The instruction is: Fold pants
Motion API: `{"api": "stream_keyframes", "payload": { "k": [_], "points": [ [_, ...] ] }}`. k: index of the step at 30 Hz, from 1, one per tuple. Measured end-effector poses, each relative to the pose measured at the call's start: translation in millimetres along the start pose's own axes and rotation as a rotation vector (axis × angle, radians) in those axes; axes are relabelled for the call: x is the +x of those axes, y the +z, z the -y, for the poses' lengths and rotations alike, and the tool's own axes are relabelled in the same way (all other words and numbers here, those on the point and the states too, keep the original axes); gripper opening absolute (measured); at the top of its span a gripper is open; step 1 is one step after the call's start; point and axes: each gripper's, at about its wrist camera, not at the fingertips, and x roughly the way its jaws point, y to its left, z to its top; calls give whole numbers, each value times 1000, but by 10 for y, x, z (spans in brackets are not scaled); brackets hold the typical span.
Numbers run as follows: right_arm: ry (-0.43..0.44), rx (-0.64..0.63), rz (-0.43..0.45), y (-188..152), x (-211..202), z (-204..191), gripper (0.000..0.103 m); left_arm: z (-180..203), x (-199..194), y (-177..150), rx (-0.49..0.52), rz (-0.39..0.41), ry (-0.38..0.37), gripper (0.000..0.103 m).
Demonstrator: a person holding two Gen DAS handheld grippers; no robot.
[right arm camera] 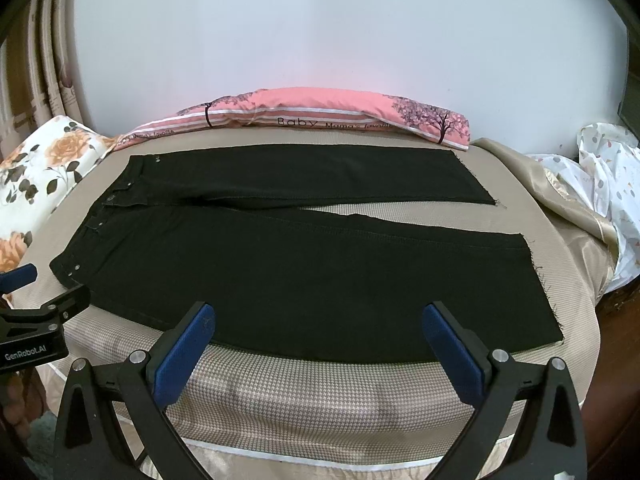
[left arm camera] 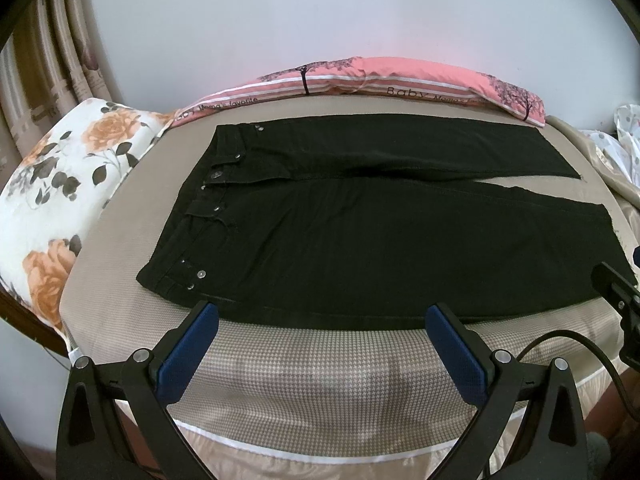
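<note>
Black pants [left arm camera: 360, 232] lie spread flat on the bed, waistband to the left, both legs running right, slightly apart at the hems. They also show in the right wrist view [right arm camera: 304, 264]. My left gripper [left arm camera: 322, 316] is open and empty, its blue pads [left arm camera: 188, 350] just short of the near edge of the pants by the waist. My right gripper [right arm camera: 320, 316] is open and empty, just short of the near leg's edge. Each gripper shows at the edge of the other's view.
The bed [left arm camera: 320, 368] has a beige houndstooth cover. A pink pillow [left arm camera: 400, 76] lies along the far edge by the wall. A floral pillow [left arm camera: 60, 184] sits at the left. Crumpled bedding [right arm camera: 600, 184] lies at the right. Curtains [left arm camera: 52, 64] hang at the far left.
</note>
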Motion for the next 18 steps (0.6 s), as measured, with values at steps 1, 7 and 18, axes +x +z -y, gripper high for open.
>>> {"api": "stream_keyframes", "payload": {
  "k": [1, 7, 18],
  "points": [
    [0, 1, -2, -6, 8, -1, 103, 11, 14, 2, 1, -1, 0, 103],
    [10, -3, -14, -8, 60, -32, 103, -1, 55, 17, -3, -7, -11, 103],
    [63, 16, -13, 218, 204, -27, 103, -327, 168, 287, -94, 35, -41, 103]
  ]
}}
